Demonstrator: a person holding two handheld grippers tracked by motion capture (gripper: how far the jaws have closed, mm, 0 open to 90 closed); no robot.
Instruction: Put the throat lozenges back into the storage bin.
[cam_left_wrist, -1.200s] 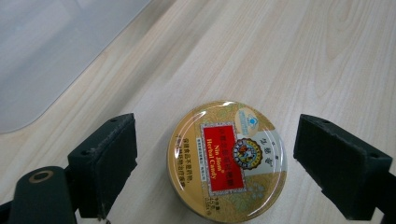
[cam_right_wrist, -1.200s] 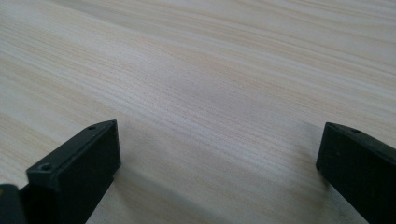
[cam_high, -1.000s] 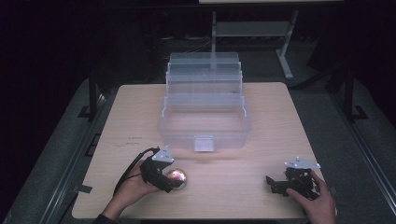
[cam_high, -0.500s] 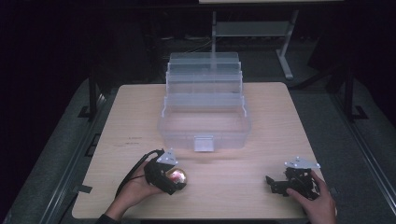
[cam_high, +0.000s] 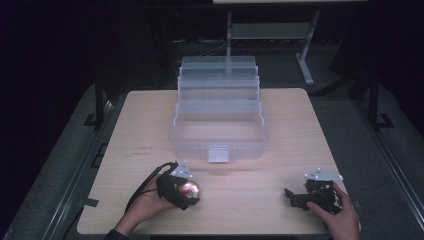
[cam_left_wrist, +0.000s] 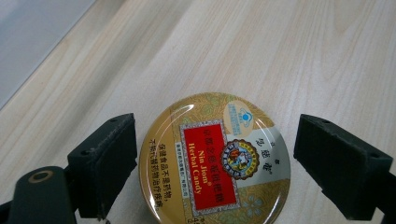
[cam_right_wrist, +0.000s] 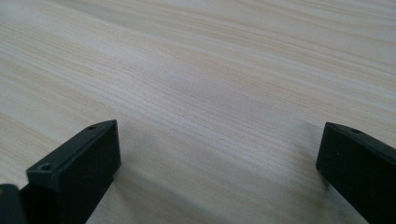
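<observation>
my table is lit from above, the room around dark; glare blurs the tin.

so the round gold candy tin has a red label panel with gold lettering, a leafy gold pattern around it and a pale blue logo up top. black jaws on both grippers, light wood-grain table, and that clear see-through plastic tiered box looks faintly bluish

The round gold candy tin lies on the pale wooden table between the left gripper's spread jaws; the clear plastic tiered box sits beyond.
</observation>
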